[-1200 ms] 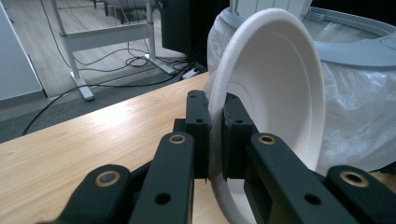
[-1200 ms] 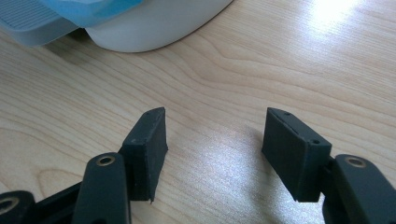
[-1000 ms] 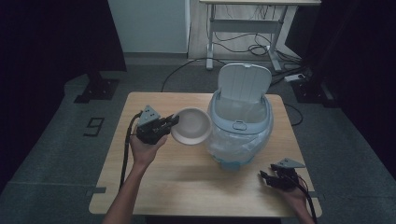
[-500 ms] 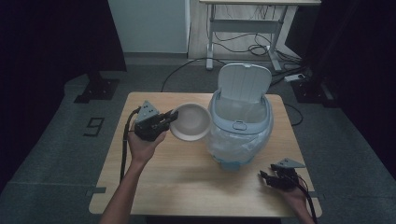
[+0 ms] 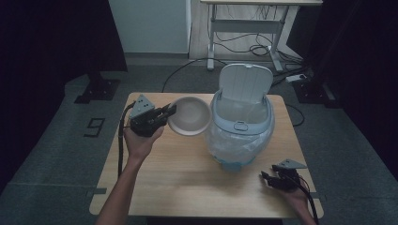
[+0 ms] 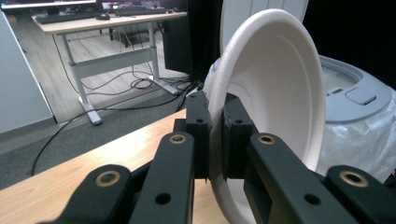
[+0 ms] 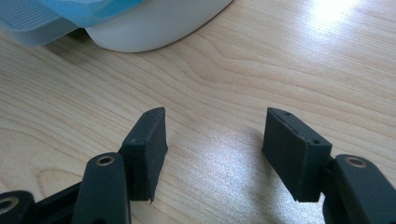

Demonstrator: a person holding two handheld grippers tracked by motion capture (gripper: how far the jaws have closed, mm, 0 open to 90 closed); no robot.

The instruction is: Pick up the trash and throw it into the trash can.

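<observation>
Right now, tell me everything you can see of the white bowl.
The white bowl is round and shallow, looks like matte foam, and appears empty. The left claw pinches its rim, holding it tilted on edge above the table, hollow side toward the open bin, just beside the bin's rim. Nothing else touches it.

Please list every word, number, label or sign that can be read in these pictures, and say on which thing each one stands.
"9": a dark mark on the grey floor left of the table, in the high view; it could also be read as a "6" from the other side.
No readable text on the white bowl, the bin, its open lid, the left gripper or the right gripper.
</observation>
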